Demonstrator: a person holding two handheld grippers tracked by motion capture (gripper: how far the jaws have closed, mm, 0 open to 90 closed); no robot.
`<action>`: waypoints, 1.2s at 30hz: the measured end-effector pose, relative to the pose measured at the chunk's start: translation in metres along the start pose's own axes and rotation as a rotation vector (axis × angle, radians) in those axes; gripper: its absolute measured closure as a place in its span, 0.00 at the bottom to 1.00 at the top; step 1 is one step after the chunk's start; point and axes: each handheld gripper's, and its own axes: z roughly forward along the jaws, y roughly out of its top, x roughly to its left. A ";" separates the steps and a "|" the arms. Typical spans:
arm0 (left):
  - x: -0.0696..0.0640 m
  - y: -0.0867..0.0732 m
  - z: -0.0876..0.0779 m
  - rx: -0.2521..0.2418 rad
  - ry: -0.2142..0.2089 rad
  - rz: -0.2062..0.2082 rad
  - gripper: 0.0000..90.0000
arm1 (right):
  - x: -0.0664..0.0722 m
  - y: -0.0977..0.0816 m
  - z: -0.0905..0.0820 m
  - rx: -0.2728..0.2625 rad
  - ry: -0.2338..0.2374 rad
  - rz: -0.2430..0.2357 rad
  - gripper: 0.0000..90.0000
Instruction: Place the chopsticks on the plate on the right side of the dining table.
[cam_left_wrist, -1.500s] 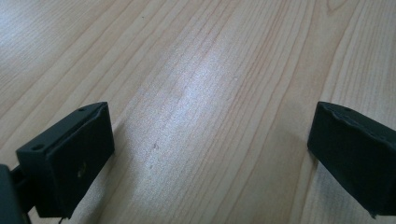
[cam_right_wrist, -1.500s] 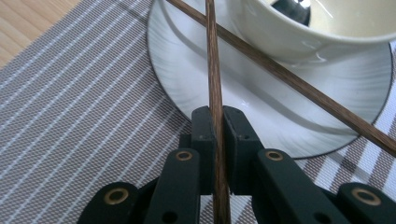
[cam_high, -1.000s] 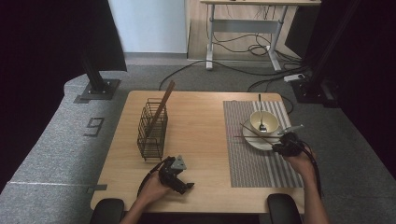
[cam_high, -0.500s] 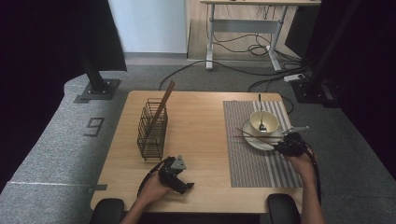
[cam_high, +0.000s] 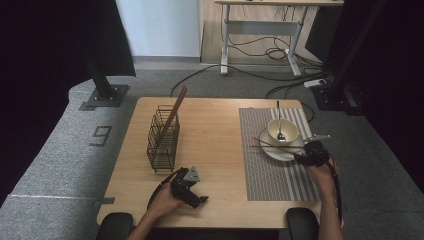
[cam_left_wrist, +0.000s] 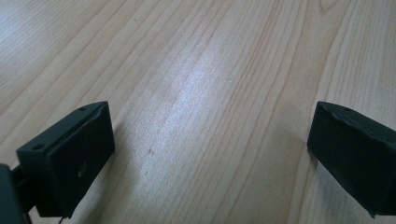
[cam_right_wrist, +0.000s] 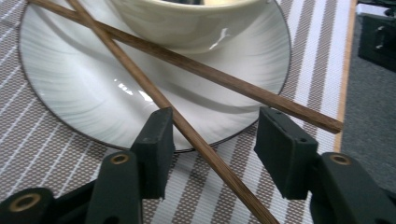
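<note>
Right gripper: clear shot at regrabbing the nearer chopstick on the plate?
Probably yes. The right gripper has just been opening, and the nearer chopstick runs between its jaws, touching neither pad. It rests across the plate rim with nothing over it.

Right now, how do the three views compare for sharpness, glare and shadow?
High view: evenly lit table, dark surroundings, small things soft. Left gripper view: a pale sheen on the wood grain, left gripper jaws blurred at their near edges, with soft shadows beside them. Right gripper view: sharp chopsticks, bright glints on the bowl and plate, right gripper open.
</note>
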 end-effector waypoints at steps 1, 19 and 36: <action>0.000 0.000 0.000 0.000 -0.001 0.001 0.00 | 0.000 0.000 0.000 0.000 -0.005 0.002 0.48; 0.002 0.002 0.002 0.001 -0.003 0.000 0.00 | -0.010 -0.002 0.008 -0.015 -0.089 0.042 0.43; 0.002 0.003 0.003 0.001 -0.001 0.000 0.00 | -0.019 -0.005 0.009 -0.064 -0.143 0.081 0.41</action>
